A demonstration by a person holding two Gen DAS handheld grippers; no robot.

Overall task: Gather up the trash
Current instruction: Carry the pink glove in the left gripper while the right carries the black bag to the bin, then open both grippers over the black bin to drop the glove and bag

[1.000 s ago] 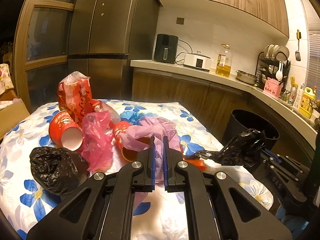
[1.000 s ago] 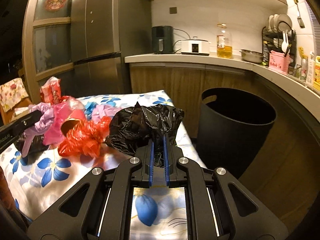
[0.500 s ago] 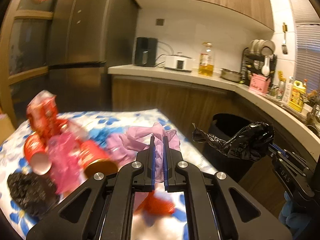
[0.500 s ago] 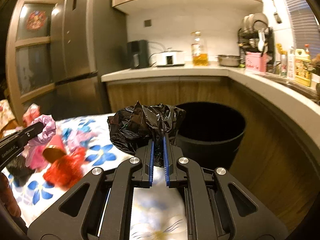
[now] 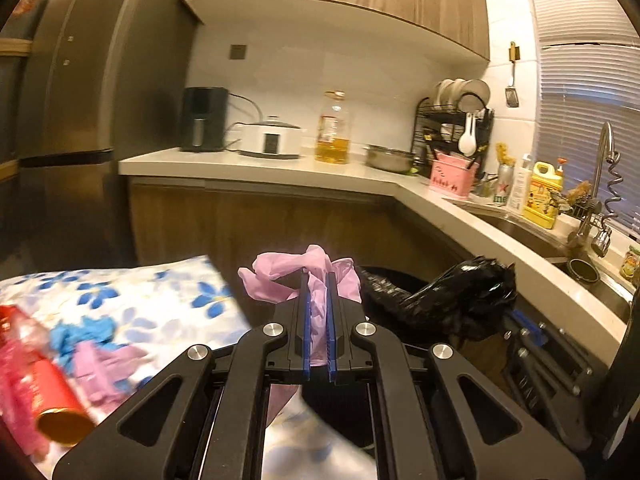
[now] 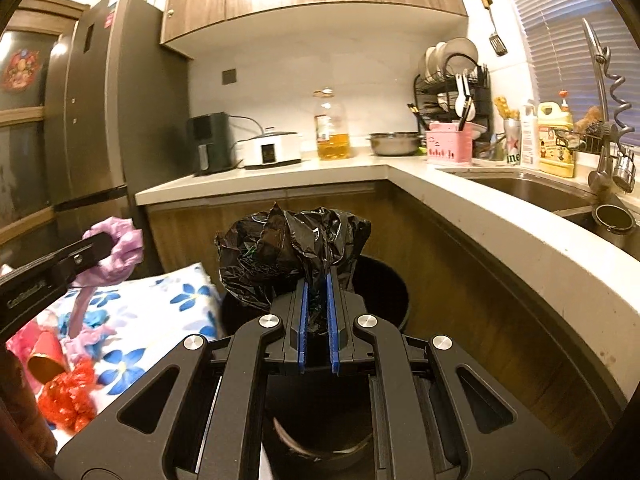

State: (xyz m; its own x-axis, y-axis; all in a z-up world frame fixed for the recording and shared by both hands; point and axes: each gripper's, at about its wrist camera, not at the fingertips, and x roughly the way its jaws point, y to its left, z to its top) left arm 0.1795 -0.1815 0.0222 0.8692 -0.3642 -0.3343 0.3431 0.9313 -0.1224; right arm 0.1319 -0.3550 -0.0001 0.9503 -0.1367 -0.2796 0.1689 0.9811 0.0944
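Trash fills both of my claws. My left gripper (image 5: 318,280) is pinched tight on a crumpled pink plastic bag (image 5: 296,276), which bunches up above the blue pads and trails down between them. My right gripper (image 6: 318,280) is clamped on a wadded black plastic bag (image 6: 288,248) that bulges above and to the left of the fingertips.

From the right wrist view, the black bag hangs over the black trash bin (image 6: 384,292), whose open mouth sits just behind and below my fingers, standing on the floor against the wooden cabinet fronts under the counter (image 6: 480,204). From the left wrist view, the pink bag is near the bin's left edge, just past the corner of the flowered tablecloth (image 5: 132,300); the bin itself is mostly hidden there behind my claw and the black bag.

More rubbish lies on the cloth: a red paper cup (image 5: 56,404) on its side, a crinkled red wrapper (image 6: 68,400), pink plastic (image 5: 16,384) and a bit of blue plastic (image 5: 86,332). The left view is blurred along that side, so finer detail is unclear.
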